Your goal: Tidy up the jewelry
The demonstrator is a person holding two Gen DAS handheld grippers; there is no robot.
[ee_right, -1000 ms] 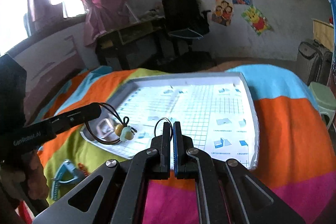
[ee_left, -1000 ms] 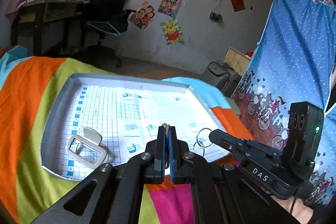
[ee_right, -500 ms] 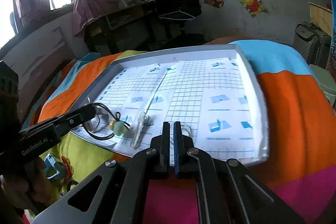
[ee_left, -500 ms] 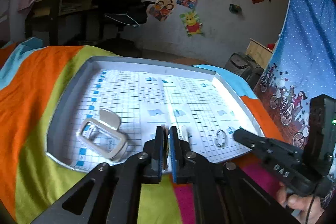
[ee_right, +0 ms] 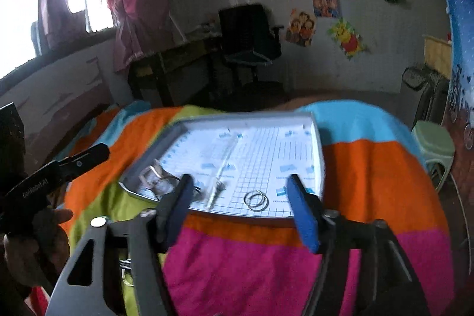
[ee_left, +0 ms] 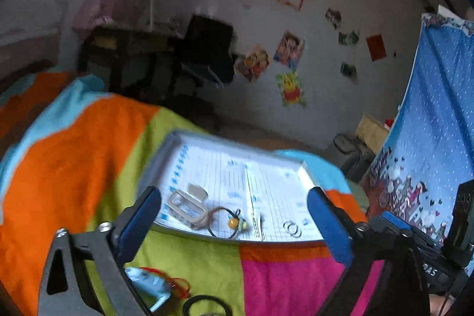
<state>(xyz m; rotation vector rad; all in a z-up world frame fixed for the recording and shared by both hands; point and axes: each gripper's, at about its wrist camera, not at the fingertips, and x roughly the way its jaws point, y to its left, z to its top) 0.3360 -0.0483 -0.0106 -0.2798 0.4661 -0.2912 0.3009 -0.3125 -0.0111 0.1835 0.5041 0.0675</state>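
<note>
Lying on the near part of the tray (ee_left: 166, 151), the jewelry sits in a loose row: a cord necklace (ee_left: 220, 219) with an amber bead (ee_left: 233, 223) left of centre, a pale slim stick (ee_left: 257, 222) just right of it, and a pair of linked rings (ee_left: 292, 228) further right, near the front rim. A clear case (ee_left: 185, 208) with its lid tipped open rests at the tray's left side, touching the cord loop. Right wrist view confirms the rings (ee_right: 256, 200) and stick (ee_right: 220, 176) on the gridded liner; the case (ee_right: 154, 178) is partly hidden behind the left finger of that gripper. Left gripper (ee_left: 234, 222): fingers spread wide, holding nothing, raised above the tray's front edge. Right gripper (ee_right: 241, 206): fingers likewise spread wide, holding nothing, framing the rings from above. Tray rests on a striped blanket (ee_left: 74, 168) in orange, lime, pink and blue. On the blanket near the left gripper lie a light-blue item (ee_left: 148, 286) with red string (ee_left: 174, 282), identity unclear; a dark loop (ee_left: 207, 305) shows at the bottom edge. Both frames are motion-blurred. Background: desk (ee_right: 177, 61), black chair (ee_right: 248, 40), posters (ee_right: 326, 17) on the wall, blue curtain (ee_left: 438, 108), green stool (ee_right: 434, 144).
</note>
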